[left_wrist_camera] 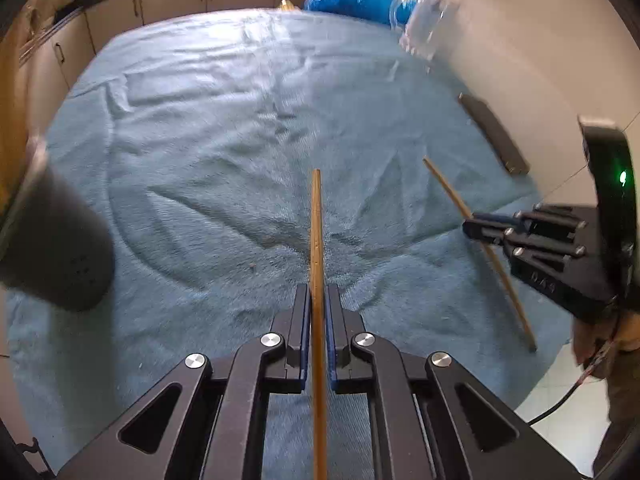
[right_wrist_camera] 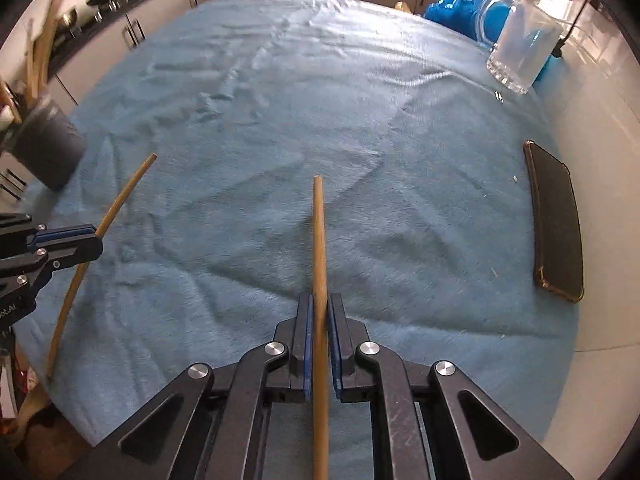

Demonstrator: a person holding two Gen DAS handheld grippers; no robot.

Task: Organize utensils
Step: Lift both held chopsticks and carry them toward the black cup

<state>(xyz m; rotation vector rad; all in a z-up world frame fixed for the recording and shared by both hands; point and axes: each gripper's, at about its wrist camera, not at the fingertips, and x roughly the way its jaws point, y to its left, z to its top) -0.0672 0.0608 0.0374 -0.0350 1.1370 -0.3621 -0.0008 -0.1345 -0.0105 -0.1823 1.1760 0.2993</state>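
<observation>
Blue towel-covered table (left_wrist_camera: 200,120): left gripper (left_wrist_camera: 318,300) and right gripper (right_wrist_camera: 320,308) each pinching one chopstick (left_wrist_camera: 316,232), (right_wrist_camera: 319,232), likely bound for grey holder (right_wrist_camera: 50,152) at left edge.

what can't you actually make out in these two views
- Left wrist view: the near end of the left chopstick is cut off by the bottom edge, behind the left gripper.
- Left wrist view: the grey holder is blurred and cropped, contents unseen.
- Right wrist view: the clear jar is blurred.
- Right wrist view: the right chopstick runs off the bottom edge.
</observation>
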